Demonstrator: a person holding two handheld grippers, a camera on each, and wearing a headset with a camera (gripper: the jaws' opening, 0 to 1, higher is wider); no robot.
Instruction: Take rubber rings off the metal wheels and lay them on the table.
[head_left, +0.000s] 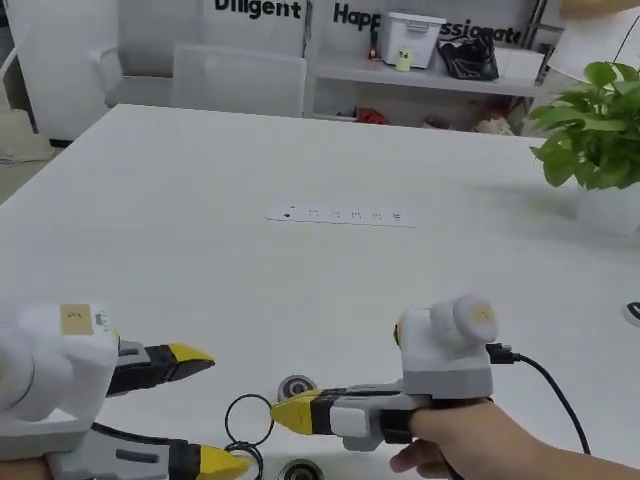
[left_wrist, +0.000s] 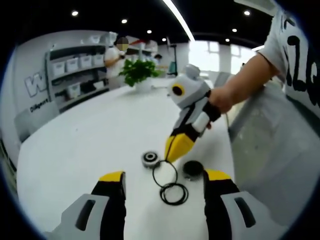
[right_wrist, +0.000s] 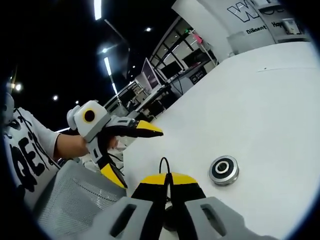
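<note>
My right gripper (head_left: 283, 412) is shut on a thin black rubber ring (head_left: 248, 397) that hangs from its yellow tips just over the table. The same ring (right_wrist: 163, 162) sticks up from the shut jaws in the right gripper view. A metal wheel (head_left: 296, 387) lies right behind the tips, and a second wheel (head_left: 300, 468) sits at the near edge. My left gripper (head_left: 208, 410) stands open to the left of the ring, with nothing between its fingers. In the left gripper view another black ring (left_wrist: 161, 194) lies flat on the table between two wheels (left_wrist: 150, 158) (left_wrist: 192, 169).
A white power strip (head_left: 340, 214) lies mid-table. A potted plant (head_left: 595, 140) stands at the right edge. Chairs and a shelf with boxes (head_left: 415, 40) stand beyond the far side. A cable (head_left: 550, 385) trails from my right gripper.
</note>
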